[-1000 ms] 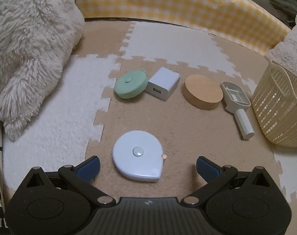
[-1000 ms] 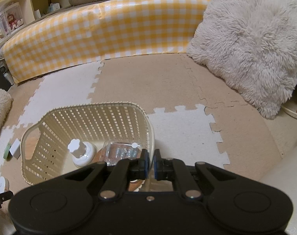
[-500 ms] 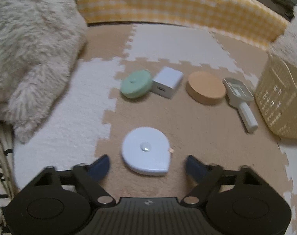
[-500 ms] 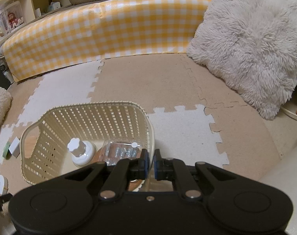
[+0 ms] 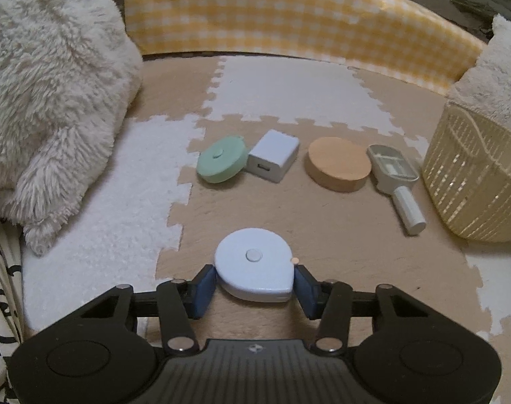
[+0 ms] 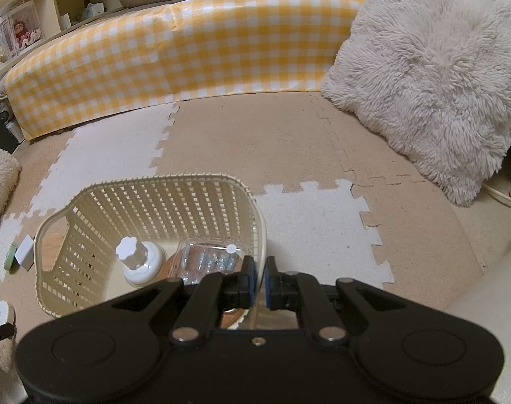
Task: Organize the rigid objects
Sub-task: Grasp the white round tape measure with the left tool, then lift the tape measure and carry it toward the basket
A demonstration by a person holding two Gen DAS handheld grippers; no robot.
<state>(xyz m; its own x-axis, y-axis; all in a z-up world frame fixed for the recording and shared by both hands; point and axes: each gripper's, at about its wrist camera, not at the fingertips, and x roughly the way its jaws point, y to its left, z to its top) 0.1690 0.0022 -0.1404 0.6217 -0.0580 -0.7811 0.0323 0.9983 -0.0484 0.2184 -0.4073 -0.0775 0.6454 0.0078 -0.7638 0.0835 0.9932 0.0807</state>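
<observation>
A white teardrop tape measure (image 5: 253, 269) lies on the tan foam mat between the blue pads of my left gripper (image 5: 253, 284). Its jaws are closing and the pads touch both sides of the case. Farther back lie a green round tape measure (image 5: 222, 163), a white charger block (image 5: 272, 160), a wooden disc (image 5: 338, 163) and a grey scoop with a white handle (image 5: 395, 178). The cream basket (image 6: 154, 181) holds a white knobbed jar (image 6: 137, 262) and a clear box of small parts (image 6: 208, 259). My right gripper (image 6: 258, 279) is shut at the basket's near right rim.
A yellow checked bumper (image 5: 289, 23) borders the mat at the back. One fluffy cushion (image 5: 46, 84) lies to the left of the objects, another (image 6: 434, 77) to the right of the basket. Shelves (image 6: 36, 17) stand behind the bumper.
My left gripper's jaws came in from wide open until the pads met the white tape measure. The right gripper and the basket stayed still.
</observation>
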